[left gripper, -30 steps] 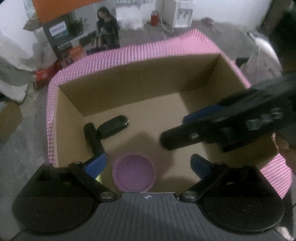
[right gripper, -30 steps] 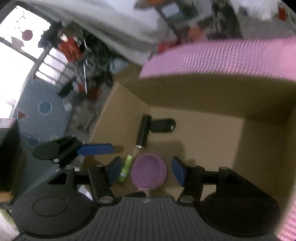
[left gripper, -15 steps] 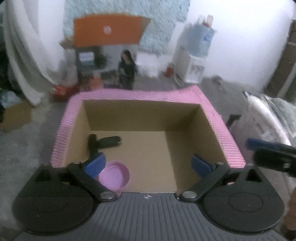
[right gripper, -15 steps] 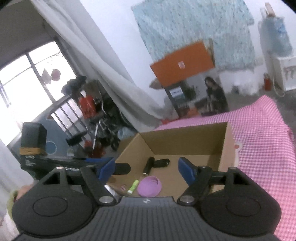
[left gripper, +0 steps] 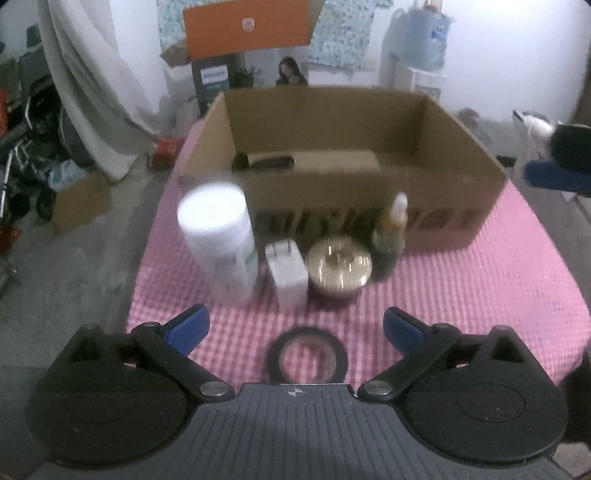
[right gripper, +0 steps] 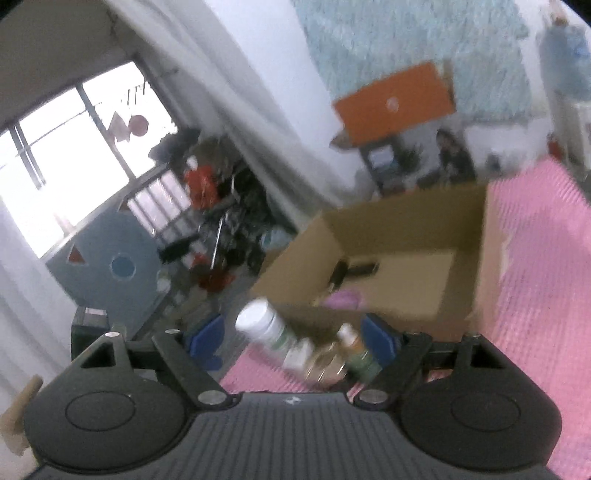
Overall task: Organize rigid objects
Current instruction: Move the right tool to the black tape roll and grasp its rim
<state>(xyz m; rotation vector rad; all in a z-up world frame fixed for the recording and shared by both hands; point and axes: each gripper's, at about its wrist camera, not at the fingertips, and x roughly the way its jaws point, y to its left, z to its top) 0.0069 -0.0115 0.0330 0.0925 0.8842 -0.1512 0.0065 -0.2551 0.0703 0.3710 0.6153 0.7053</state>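
An open cardboard box stands on the pink checked cloth. In front of it stand a white bottle, a white charger plug, a gold-lidded jar and a small spray bottle. A black tape ring lies just ahead of my left gripper, which is open and empty. My right gripper is open and empty, above the same items. The box holds black objects and a purple lid.
Around the table are a grey floor, a white curtain, an orange-topped carton, a small brown box, a stroller and a water dispenser. The right gripper's blue finger shows at the right edge.
Both grippers pulled up and back out of the box. The left wrist view now faces the items standing in front of the box; the right wrist view is blurred by motion.
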